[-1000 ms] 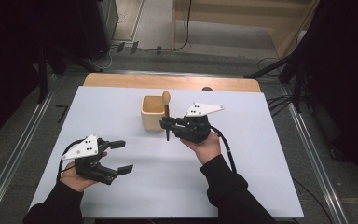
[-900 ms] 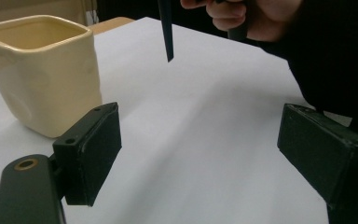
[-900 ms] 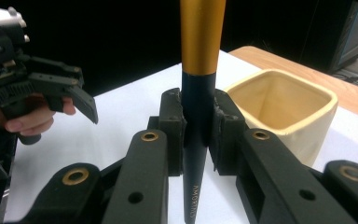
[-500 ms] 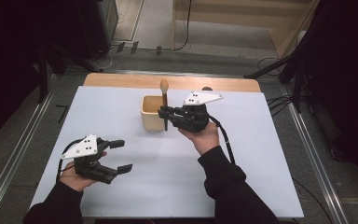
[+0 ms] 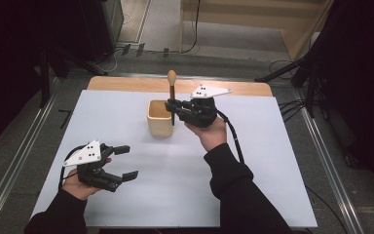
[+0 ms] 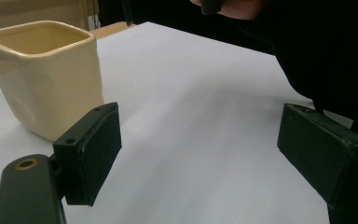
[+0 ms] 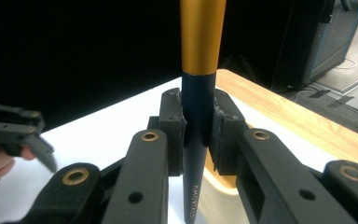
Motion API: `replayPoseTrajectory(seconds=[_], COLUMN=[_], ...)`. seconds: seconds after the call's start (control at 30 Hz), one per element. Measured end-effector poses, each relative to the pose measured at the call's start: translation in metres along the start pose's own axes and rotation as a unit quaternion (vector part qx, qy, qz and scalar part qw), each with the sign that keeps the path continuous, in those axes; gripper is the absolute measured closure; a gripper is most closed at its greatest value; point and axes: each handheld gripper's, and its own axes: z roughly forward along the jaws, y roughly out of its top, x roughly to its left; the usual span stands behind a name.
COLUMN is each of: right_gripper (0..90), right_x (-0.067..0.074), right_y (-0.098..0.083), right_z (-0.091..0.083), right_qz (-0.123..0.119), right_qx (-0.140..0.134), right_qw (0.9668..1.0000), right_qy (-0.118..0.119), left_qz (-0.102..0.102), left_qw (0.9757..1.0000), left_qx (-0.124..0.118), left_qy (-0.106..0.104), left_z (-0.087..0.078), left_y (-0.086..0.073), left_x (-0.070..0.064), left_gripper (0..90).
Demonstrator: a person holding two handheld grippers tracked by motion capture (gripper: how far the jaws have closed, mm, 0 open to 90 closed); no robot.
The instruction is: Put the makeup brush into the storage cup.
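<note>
A cream square cup point(image 5: 158, 122) point(image 6: 46, 74) stands on the white table top point(image 5: 253, 161), a little past its middle. My right gripper point(image 5: 172, 108) point(image 7: 198, 119) is shut on the dark handle of a brush point(image 5: 172, 92) point(image 7: 199, 93). The brush stands upright, with a gold ferrule and a tan head on top. Its lower end hangs at the cup's right rim; whether it is inside the cup I cannot tell. My left gripper point(image 5: 126, 162) point(image 6: 196, 149) rests open near the front left, with nothing between its jaws, which point toward the cup.
A wooden strip point(image 5: 126, 84) borders the far edge of the table. Metal rails point(image 5: 14, 165) run along both sides, and cables point(image 5: 292, 105) lie on the floor at the far right. The left gripper point(image 7: 14, 130) also shows far off in the right gripper view.
My right gripper has risen and moved away from me with the brush, bringing it from right of the cup up to the cup's right rim. The left gripper has stayed put.
</note>
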Motion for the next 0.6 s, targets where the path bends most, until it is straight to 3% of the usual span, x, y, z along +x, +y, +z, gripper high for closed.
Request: replayPoseTrajectory(seconds=[0.6], right_gripper=[78.3], right_x=[-0.013], right_y=[0.017], right_z=[0.028], right_qz=[0.009], right_qx=[-0.007], right_qw=[0.9996], right_qy=[-0.024], left_qz=[0.001], left_qw=[1.0], left_qx=[-0.003], left_qy=[0.001], left_z=[-0.001], left_y=[0.0], left_x=[-0.001], left_gripper=[14.2])
